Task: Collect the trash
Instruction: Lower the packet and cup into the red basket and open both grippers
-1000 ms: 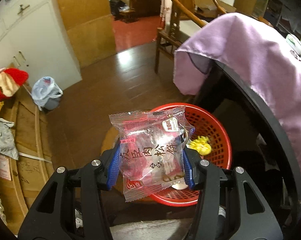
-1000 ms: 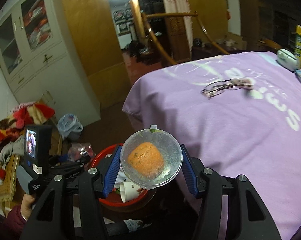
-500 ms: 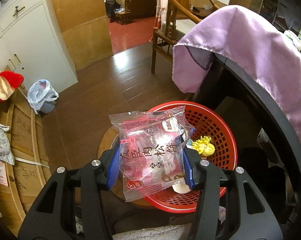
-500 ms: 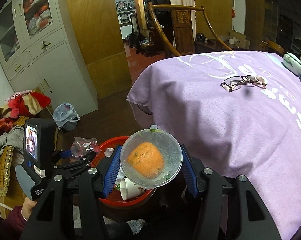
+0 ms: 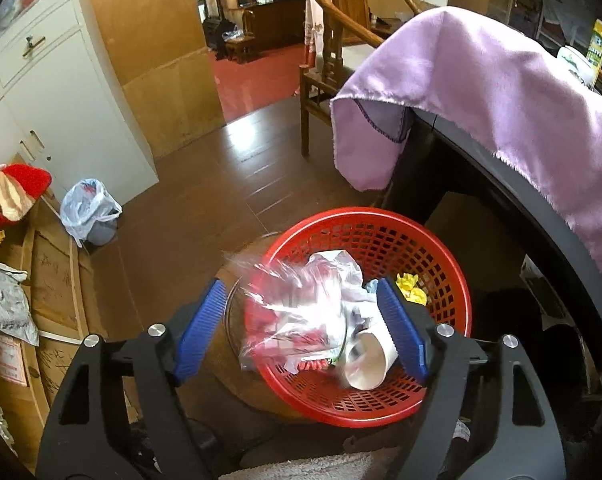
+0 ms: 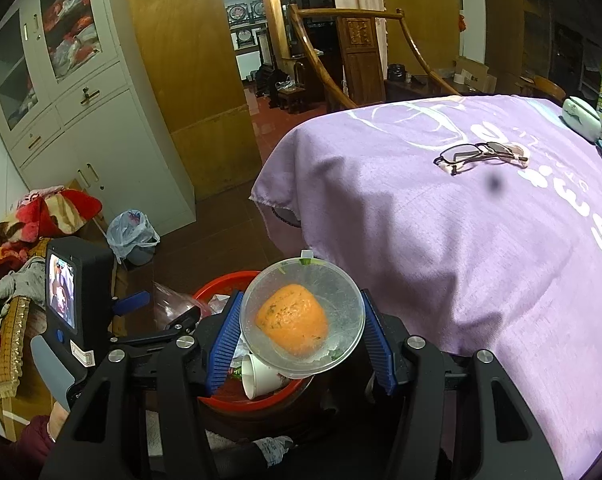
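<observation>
One clear red-printed snack wrapper (image 5: pixel 297 312) is released over one red mesh basket (image 5: pixel 441 256) by the just-opened left gripper (image 5: pixel 301 328); one clear plastic lid (image 6: pixel 303 316) is clamped by the right gripper (image 6: pixel 301 332).

The left gripper (image 5: pixel 301 320) has just been opening its jaws, and they are now standing wide apart. The snack packet (image 5: pixel 297 312) that was pinched between the blue pads (image 5: pixel 199 328) a moment ago is no longer being squeezed. It is dropping free between them, blurred, over the near rim of the red basket (image 5: pixel 457 280). The packet is now looking crumpled and tipped, where before it was standing flat and upright in the jaws.
</observation>
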